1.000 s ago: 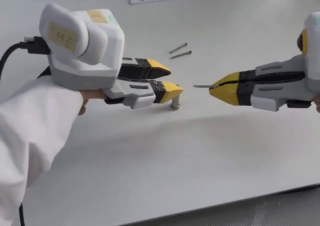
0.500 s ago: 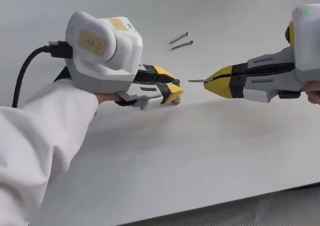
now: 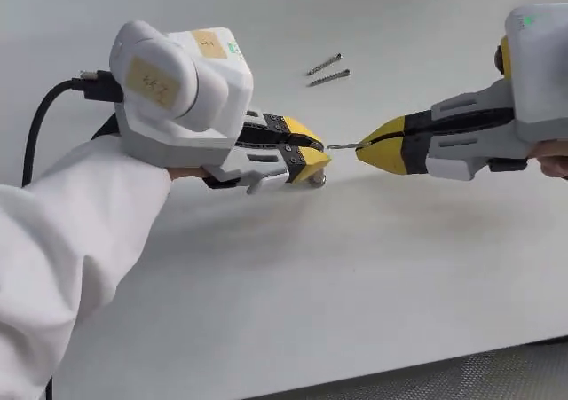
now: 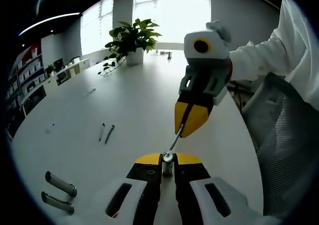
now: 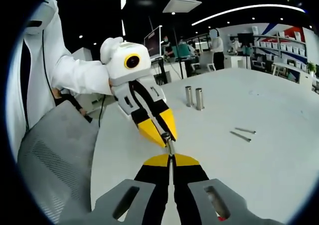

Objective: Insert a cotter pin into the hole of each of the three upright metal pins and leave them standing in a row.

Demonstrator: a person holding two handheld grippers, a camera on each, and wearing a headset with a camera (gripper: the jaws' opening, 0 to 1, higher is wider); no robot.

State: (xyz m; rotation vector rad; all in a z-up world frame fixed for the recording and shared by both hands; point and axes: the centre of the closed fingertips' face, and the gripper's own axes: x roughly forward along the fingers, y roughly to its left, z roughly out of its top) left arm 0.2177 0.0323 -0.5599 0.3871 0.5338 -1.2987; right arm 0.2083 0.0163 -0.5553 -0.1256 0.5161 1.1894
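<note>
the left hand-held gripper is held low over the white surface. its yellow-tipped jaws are closed on an upright metal pin. the head of that pin is seen just above the jaw tips in the left gripper view, and its foot is seen below the jaws in the head view, at or just above the surface.

the right hand-held gripper is pointed at it from the opposite side. its jaws are clamped on a thin cotter pin that juts out from the tips. the free end of the cotter pin is set against the head of the metal pin. whether it sits inside the hole cannot be told, as the spot is too small.

two spare cotter pins are laid side by side on the surface, beyond the two hand-held grippers. two more metal pins are stood upright next to each other, well apart from the held one.

the left hand-held gripper is carried by a hand in a white sleeve, and a black cable is plugged into its rear.
</note>
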